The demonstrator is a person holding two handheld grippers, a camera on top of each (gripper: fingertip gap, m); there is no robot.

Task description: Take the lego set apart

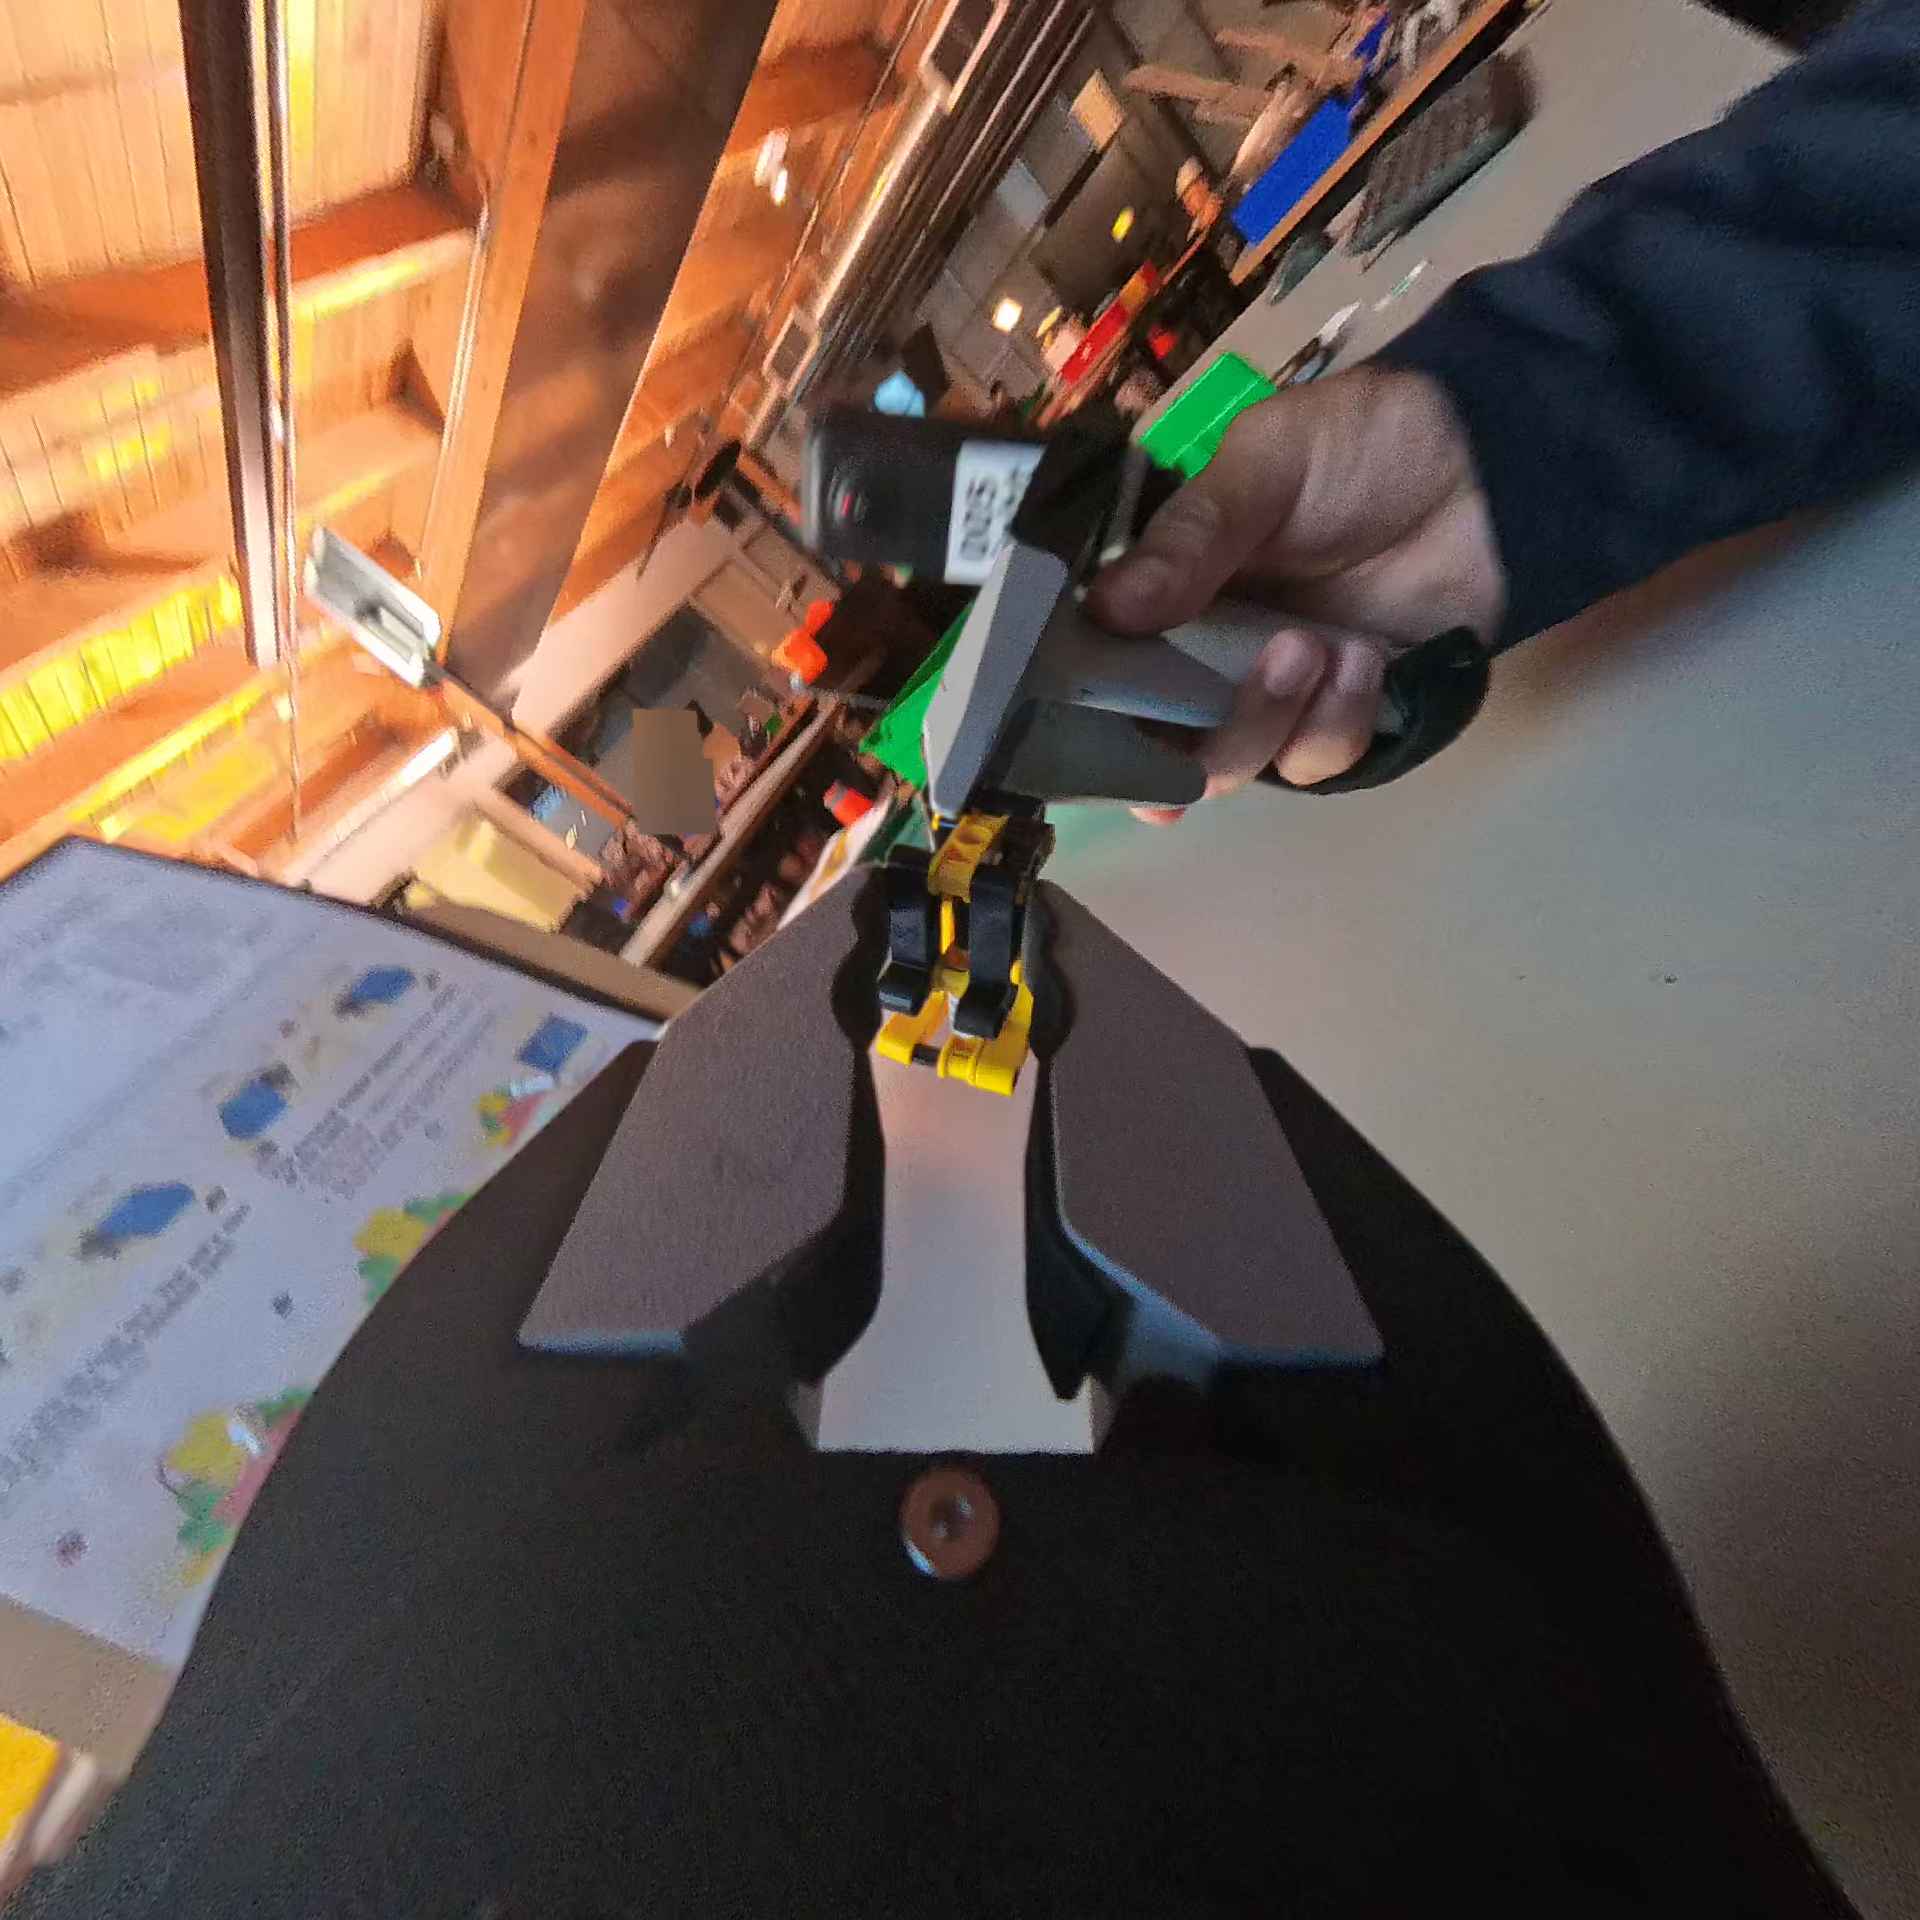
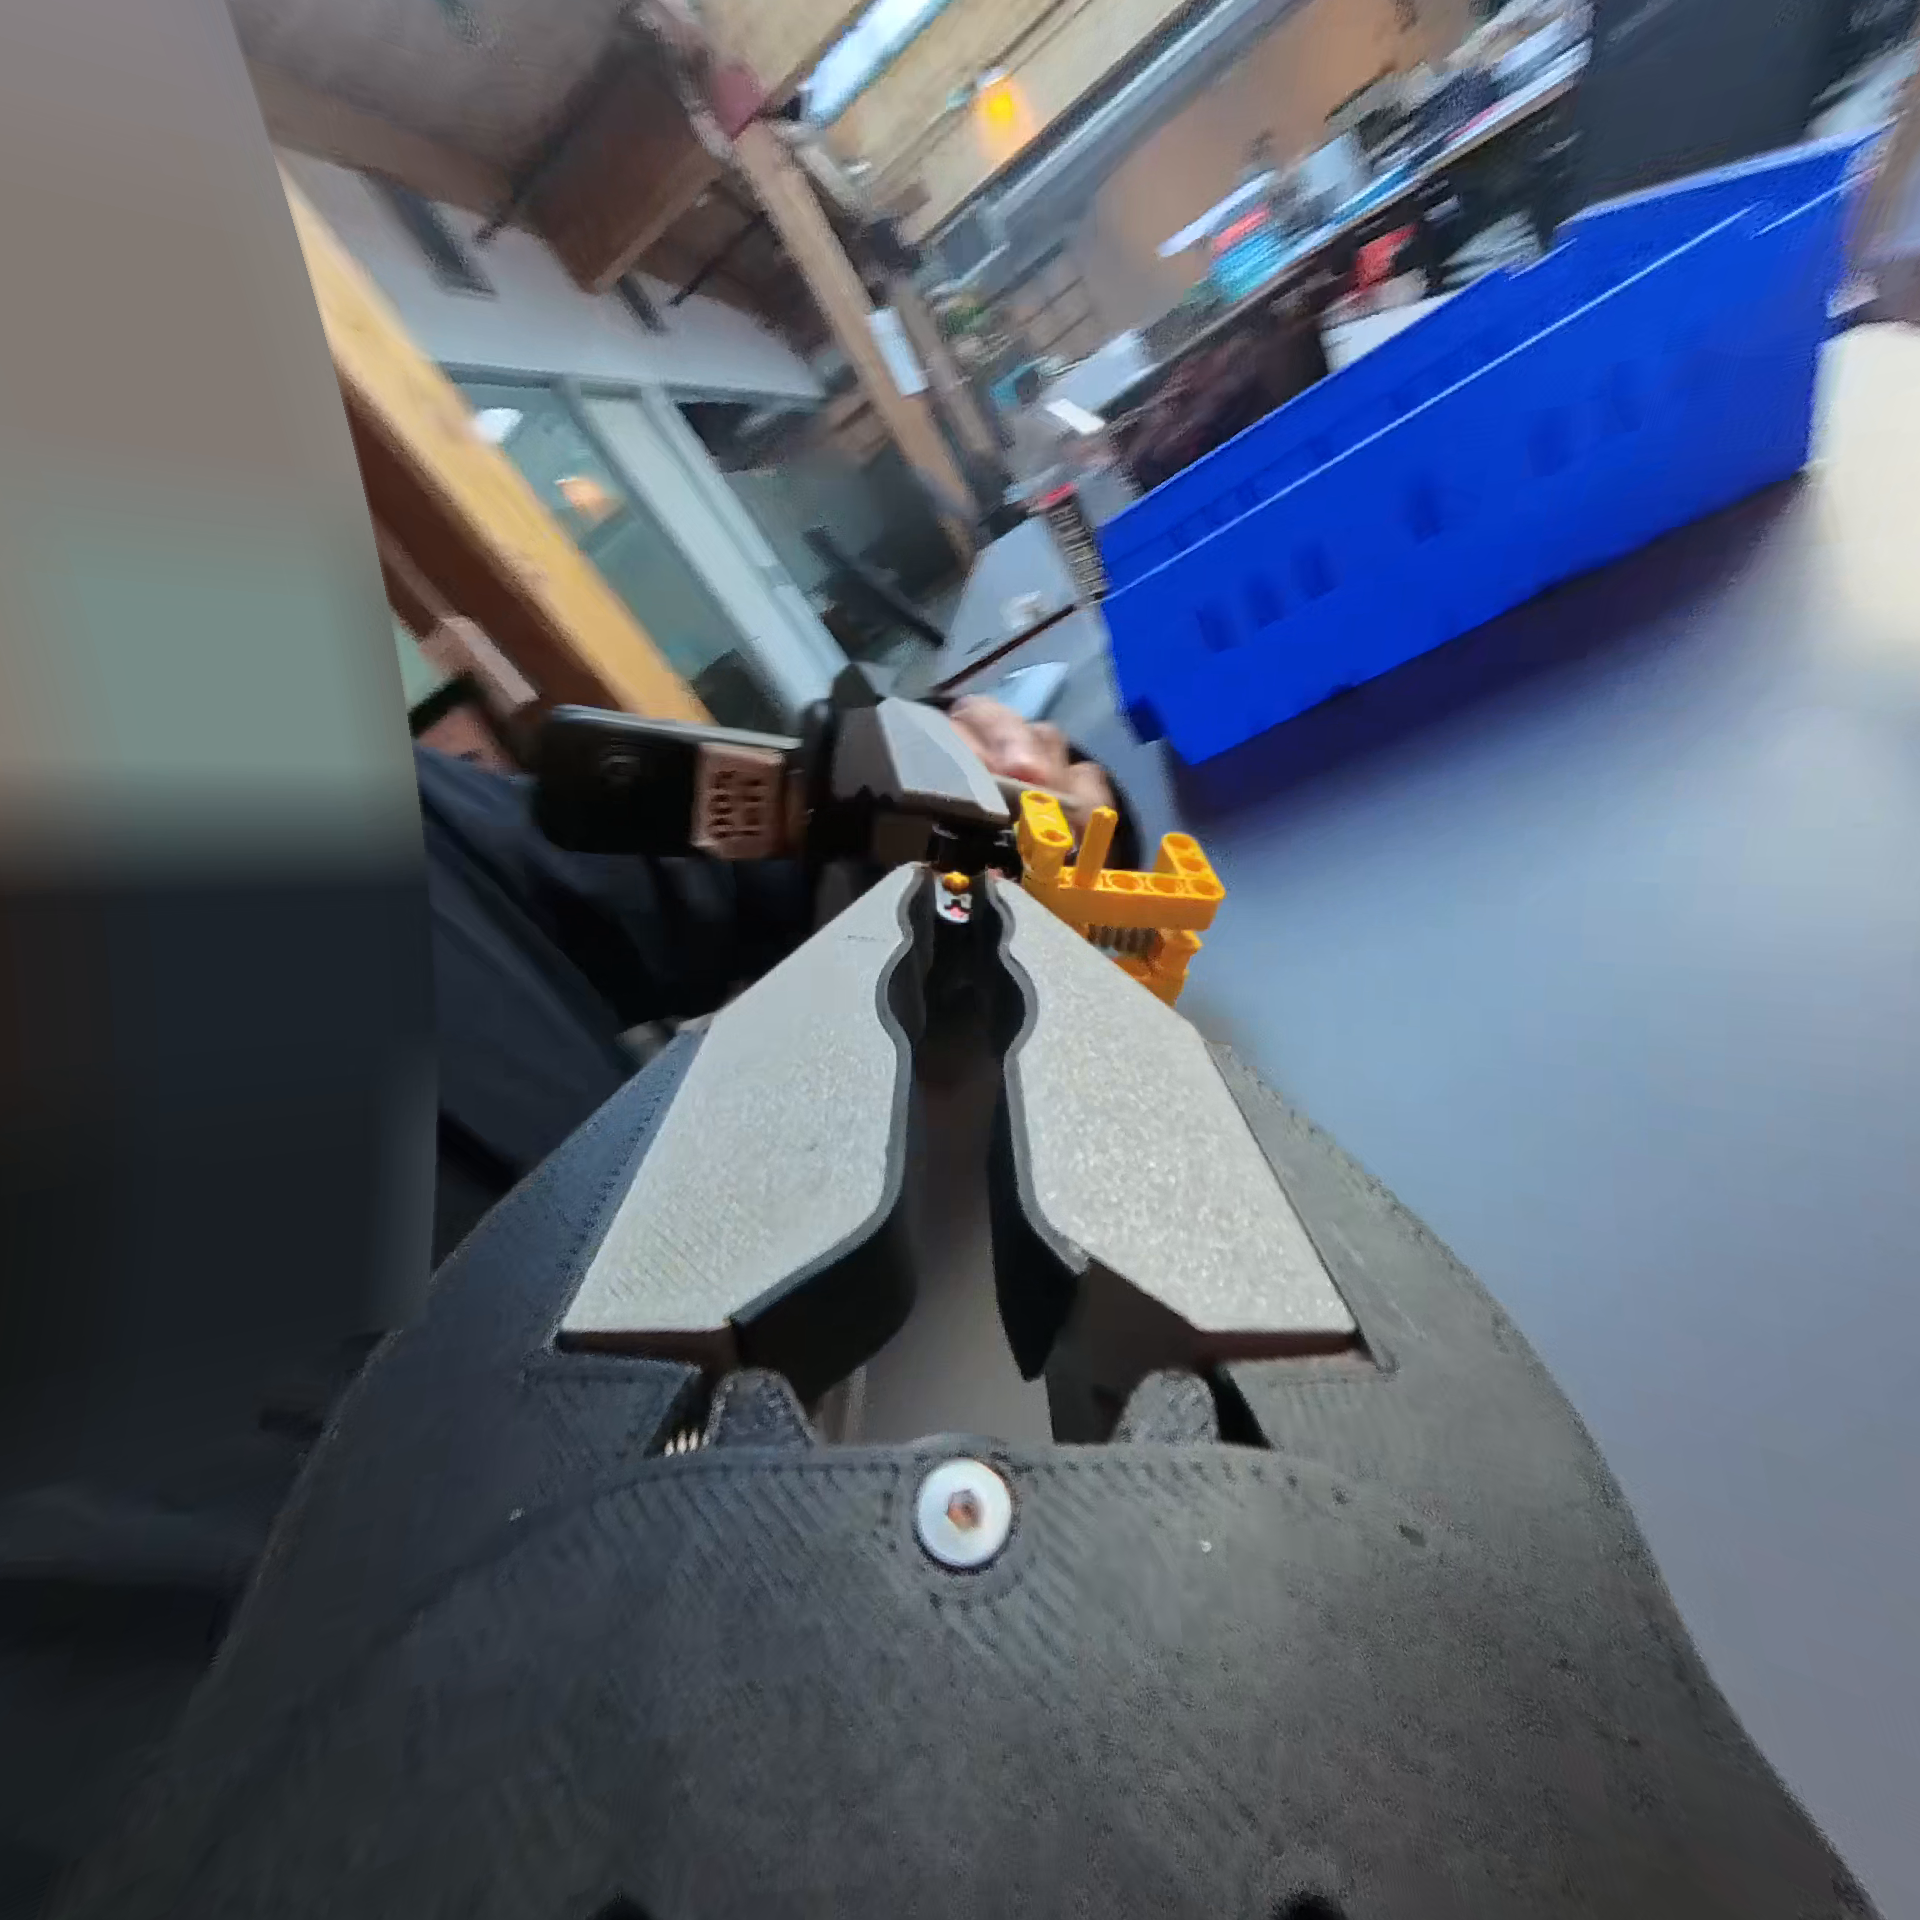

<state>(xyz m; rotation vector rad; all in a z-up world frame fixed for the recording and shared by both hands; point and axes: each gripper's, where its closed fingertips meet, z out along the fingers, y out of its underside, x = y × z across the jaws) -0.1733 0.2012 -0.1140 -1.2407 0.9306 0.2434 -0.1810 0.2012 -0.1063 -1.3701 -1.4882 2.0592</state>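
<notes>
Between the tips of the left hand-held gripper [image 1: 951, 977], narrowed onto it, sits the lego set [image 1: 956, 971], a small yellow and black beam assembly held in the air above the pale tabletop [image 1: 1455, 1143]. It looks light, rigid and smooth, with press-fit joints that likely need a firm, straight pull. Just ahead, the right hand-held gripper [image 2: 954, 899] is almost closed on a small dark part at the model's far end, though blur makes that contact uncertain. Flat beam sides seem the safest places to grip.
</notes>
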